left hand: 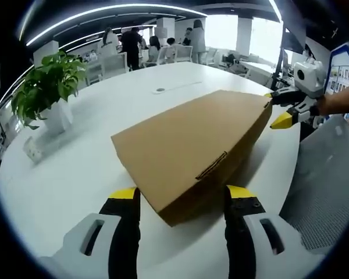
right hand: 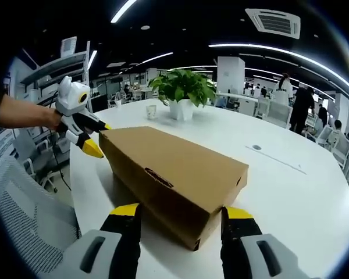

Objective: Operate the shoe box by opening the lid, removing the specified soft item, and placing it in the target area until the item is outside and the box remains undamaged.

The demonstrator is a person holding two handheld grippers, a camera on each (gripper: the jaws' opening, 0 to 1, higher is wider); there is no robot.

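A shut brown cardboard shoe box (left hand: 192,145) lies on the round white table (left hand: 75,174), lid down and tab slot facing me. My left gripper (left hand: 182,195) stands open, its yellow-tipped jaws straddling the near corner of the box. At the far corner my right gripper (left hand: 276,108) comes in from the right, also open. In the right gripper view the same box (right hand: 174,168) runs away from me. My right gripper (right hand: 182,212) straddles its near end, and the left gripper (right hand: 99,138), held by a hand, sits open at the far corner. The soft item is hidden.
A potted plant (left hand: 46,87) (right hand: 183,90) and a small white cup (right hand: 151,110) stand on the table beyond the box. A round cable port (left hand: 159,90) sits mid-table. A grey mesh chair (left hand: 331,174) (right hand: 29,209) is at the table's edge. People stand far behind.
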